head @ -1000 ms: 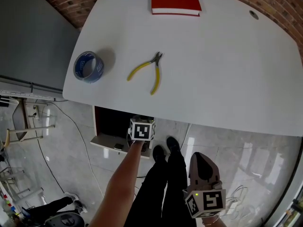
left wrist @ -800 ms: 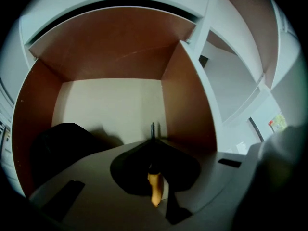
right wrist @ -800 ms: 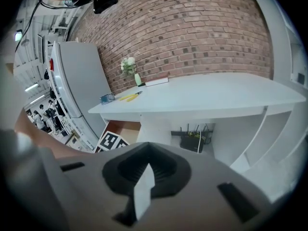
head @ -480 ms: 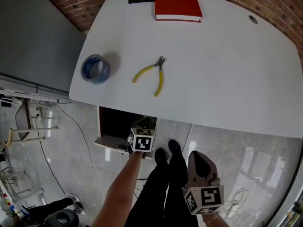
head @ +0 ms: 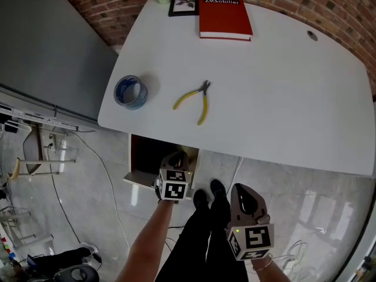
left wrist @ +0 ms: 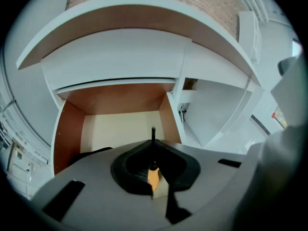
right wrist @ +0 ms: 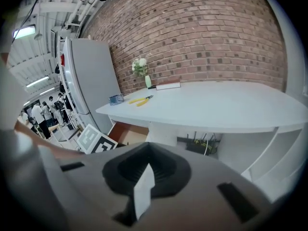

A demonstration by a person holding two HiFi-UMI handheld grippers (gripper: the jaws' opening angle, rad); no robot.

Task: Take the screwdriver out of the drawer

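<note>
My left gripper [head: 178,159] is clamped tight on the screwdriver [left wrist: 153,173], with its orange handle pinched between the pads and the dark shaft poking forward. It hangs just above the open drawer [left wrist: 67,134] under the near-left edge of the white table [head: 276,87]. My right gripper [head: 245,197] sits off to the right beside the person's legs [head: 205,228], jaws pressed together with nothing in them.
</note>
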